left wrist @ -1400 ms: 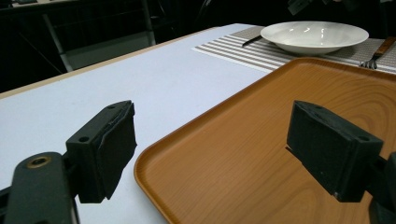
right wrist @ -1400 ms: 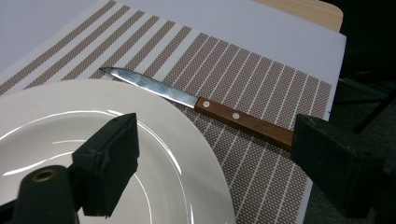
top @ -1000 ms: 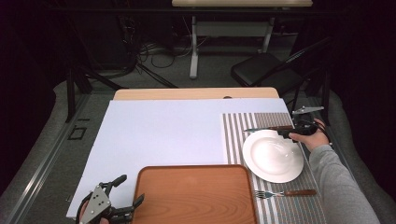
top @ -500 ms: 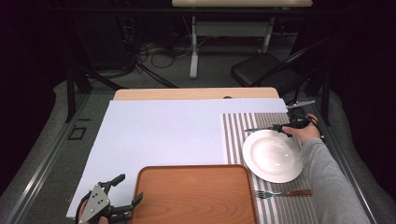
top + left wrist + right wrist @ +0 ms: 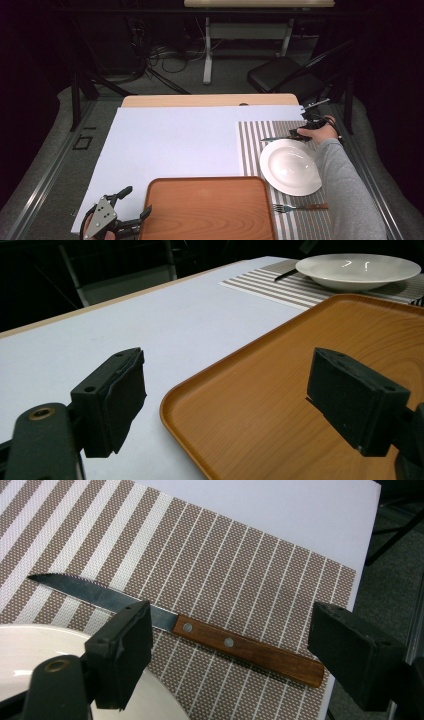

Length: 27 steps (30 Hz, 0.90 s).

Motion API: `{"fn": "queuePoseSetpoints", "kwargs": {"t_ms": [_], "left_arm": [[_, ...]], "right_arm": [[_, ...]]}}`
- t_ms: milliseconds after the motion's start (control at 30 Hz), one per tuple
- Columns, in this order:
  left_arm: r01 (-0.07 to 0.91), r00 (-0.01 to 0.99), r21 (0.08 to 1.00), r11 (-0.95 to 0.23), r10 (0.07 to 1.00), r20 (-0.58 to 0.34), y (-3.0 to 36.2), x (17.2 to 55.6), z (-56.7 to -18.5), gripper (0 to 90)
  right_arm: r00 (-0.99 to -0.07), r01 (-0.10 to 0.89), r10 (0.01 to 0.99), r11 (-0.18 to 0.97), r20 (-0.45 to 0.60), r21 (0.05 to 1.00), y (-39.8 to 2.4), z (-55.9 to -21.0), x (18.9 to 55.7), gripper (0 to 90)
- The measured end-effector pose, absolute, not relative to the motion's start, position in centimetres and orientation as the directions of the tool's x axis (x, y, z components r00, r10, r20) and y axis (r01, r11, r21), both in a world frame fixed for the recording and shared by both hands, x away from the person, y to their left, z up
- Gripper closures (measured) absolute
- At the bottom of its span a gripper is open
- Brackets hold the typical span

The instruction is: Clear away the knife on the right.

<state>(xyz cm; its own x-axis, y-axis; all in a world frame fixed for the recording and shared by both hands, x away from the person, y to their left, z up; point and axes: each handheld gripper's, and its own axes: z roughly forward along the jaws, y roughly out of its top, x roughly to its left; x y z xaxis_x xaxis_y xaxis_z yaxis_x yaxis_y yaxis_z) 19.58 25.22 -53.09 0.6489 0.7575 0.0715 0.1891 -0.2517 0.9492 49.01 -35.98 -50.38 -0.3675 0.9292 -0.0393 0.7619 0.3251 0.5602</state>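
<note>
From the high view we see our right gripper [image 5: 305, 131] hovering over the knife [image 5: 278, 138], which lies on the striped mat [image 5: 250, 150] at the desk's far right, just beyond the white plate [image 5: 290, 166]. In the left gripper view, our left gripper [image 5: 227, 405] holds its jaws apart and empty over the near-left corner of the wooden tray [image 5: 280, 385]. In the right gripper view, the jaws stand wide above the knife [image 5: 190, 630], clear of it.

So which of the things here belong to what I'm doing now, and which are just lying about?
In the job:
- right gripper, open over the knife
- knife on the striped mat

Lying about:
- plate
- fork
- tray
- left gripper, open at the tray's edge
</note>
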Motion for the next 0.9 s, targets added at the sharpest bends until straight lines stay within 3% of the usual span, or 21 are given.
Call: {"fn": "queuePoseSetpoints", "kwargs": {"t_ms": [367, 700, 900], "left_arm": [[0.19, 0.65, 0.949, -0.252, 0.756, 0.071, 25.3, 19.6, -53.1, 15.6], [0.19, 0.651, 0.949, -0.252, 0.755, 0.071, 25.3, 19.6, -53.1, 15.6], [0.19, 0.65, 0.95, -0.25, 0.757, 0.069, 25.3, 19.6, -53.1, 15.6]], "right_arm": [[-0.463, 0.768, 0.883, 0.443, -0.078, 0.463, -35.0, -48.3, 49.9, 21.8], [-0.606, 0.672, 0.775, 0.619, -0.179, 0.406, -34.8, -47.3, 49.9, 20.7], [-0.71, 0.579, 0.664, 0.741, -0.237, 0.34, -34.3, -47.1, 49.4, 27.2]]}}
